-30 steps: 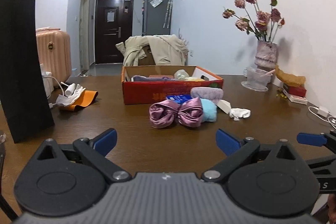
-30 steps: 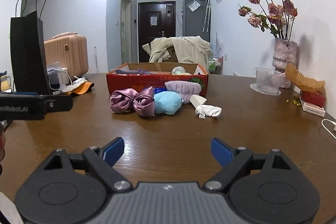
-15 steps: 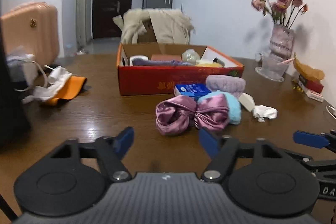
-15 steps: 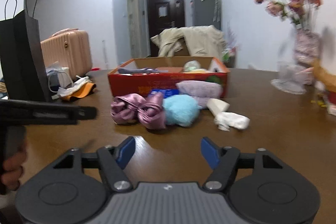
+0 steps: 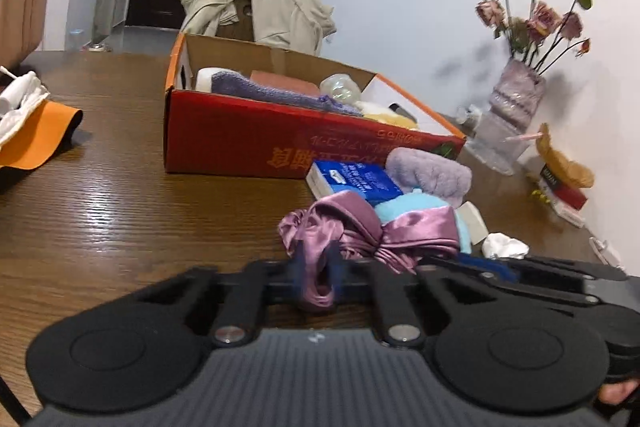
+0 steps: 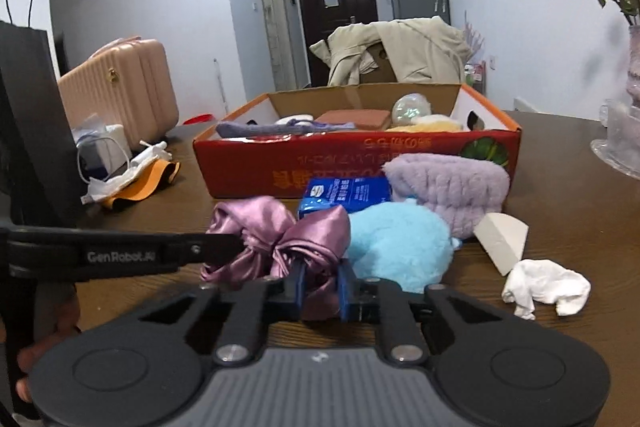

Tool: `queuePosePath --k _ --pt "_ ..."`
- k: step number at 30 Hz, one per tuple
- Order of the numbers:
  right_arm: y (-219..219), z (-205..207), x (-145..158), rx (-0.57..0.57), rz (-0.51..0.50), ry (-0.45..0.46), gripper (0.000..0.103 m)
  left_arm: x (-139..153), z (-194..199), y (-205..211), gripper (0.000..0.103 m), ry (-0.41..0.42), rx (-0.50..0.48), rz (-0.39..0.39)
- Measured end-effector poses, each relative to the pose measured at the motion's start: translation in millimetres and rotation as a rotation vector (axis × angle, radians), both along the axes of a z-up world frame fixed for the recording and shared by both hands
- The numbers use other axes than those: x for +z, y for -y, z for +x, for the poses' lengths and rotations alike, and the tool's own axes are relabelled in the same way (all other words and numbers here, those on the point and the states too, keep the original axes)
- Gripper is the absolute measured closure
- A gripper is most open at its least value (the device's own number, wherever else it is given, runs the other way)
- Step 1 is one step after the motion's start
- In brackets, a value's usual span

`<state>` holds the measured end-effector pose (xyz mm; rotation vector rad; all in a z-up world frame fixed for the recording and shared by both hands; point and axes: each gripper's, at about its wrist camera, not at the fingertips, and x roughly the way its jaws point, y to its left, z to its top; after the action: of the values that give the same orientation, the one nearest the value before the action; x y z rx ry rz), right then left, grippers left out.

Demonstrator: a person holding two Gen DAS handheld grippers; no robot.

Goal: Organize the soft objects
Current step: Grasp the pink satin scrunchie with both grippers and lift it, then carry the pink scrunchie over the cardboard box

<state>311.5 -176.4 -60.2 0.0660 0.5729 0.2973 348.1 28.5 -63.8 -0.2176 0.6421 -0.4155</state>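
Note:
A purple satin cloth (image 5: 360,231) (image 6: 280,231), bunched like a bow, lies on the brown table (image 5: 120,211) in front of a red cardboard box (image 5: 248,139) (image 6: 352,163). My left gripper (image 5: 318,277) is shut on the cloth's left lobe. My right gripper (image 6: 322,285) is shut on its right lobe. A light blue fluffy item (image 6: 396,247), a lilac fluffy band (image 6: 448,183), a blue packet (image 6: 344,193), a white wedge sponge (image 6: 500,239) and a white crumpled cloth (image 6: 546,287) lie beside it.
The box holds a purple knit cloth (image 5: 272,95), a brown pad and other items. A vase of dried roses (image 5: 516,103) stands at the right. A black paper bag (image 6: 36,131), an orange cloth (image 5: 36,135) and a pink suitcase (image 6: 120,91) are at the left.
Both grippers moved forward to the purple satin cloth and closed on it, the left on its left lobe and the right on its right lobe.

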Motion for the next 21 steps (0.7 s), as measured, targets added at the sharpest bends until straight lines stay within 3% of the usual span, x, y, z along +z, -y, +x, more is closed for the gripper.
queuePosePath --k 5,10,21 --pt "2 1 0 0.002 0.004 -0.008 0.093 2 -3 0 0.099 0.008 -0.014 -0.012" --pt "-1 -11 14 0.000 -0.012 0.011 0.094 27 -21 -1 0.099 0.062 -0.015 -0.017" --pt "4 -94 74 0.018 0.008 0.138 0.094 86 -101 2 0.099 0.180 -0.010 -0.016"
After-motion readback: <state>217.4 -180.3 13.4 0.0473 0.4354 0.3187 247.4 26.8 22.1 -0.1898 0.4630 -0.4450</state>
